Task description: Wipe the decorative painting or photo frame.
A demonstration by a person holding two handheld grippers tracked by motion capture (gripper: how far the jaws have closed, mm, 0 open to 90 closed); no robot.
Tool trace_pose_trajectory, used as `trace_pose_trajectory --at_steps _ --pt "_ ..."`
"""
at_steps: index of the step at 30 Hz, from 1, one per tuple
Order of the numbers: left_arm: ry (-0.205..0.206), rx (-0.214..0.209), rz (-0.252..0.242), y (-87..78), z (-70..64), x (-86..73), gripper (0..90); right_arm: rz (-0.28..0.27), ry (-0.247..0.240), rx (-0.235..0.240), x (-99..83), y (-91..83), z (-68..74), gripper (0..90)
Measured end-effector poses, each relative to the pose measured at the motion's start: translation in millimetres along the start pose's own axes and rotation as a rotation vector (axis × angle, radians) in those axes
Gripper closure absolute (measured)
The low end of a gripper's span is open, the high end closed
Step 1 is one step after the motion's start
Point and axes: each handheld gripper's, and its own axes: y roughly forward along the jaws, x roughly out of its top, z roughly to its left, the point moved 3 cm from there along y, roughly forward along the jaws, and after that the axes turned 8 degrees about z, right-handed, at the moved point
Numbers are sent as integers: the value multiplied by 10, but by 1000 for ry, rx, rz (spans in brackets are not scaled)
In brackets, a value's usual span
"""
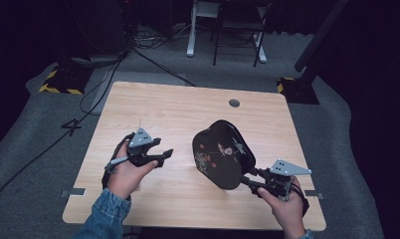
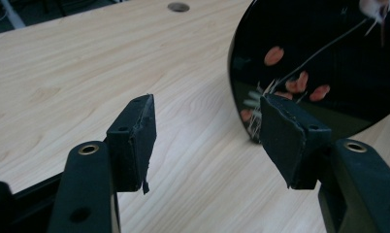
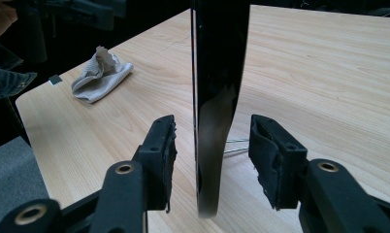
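1. One black lacquered tray (image 1: 223, 153) with a flower pattern, at centre frame in the high view.
2. One crumpled grey cloth (image 3: 100, 74), upper left of the right gripper view.
3. Two tools: left tool (image 1: 164, 156) and right tool (image 1: 251, 177), lower left and lower right of the high view.
4. One table (image 1: 178, 107), with one round hole (image 1: 234, 103) at upper centre.

The right gripper (image 3: 212, 160) has its jaws spread to either side of a glossy black tray (image 3: 217, 97), which stands on edge between them on the wooden table (image 3: 329, 73); neither pad seems to touch it. A crumpled grey cloth (image 3: 100, 74) lies farther off near the table's edge.
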Motion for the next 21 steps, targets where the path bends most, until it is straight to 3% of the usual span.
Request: trace_pose_trajectory --at_steps 5,10,17,21 --pt "25 -52 -5 231 -151 189 376 -2 2 -12 1 -17 27 518" --pt "41 -70 13 384 -213 280 367 -4 0 -21 3 -9 41 493" --pt "23 -137 11 583 -123 373 339 5 -10 -48 5 4 53 485" --pt "41 -144 6 653 -126 398 333 4 -5 -52 5 20 53 485"
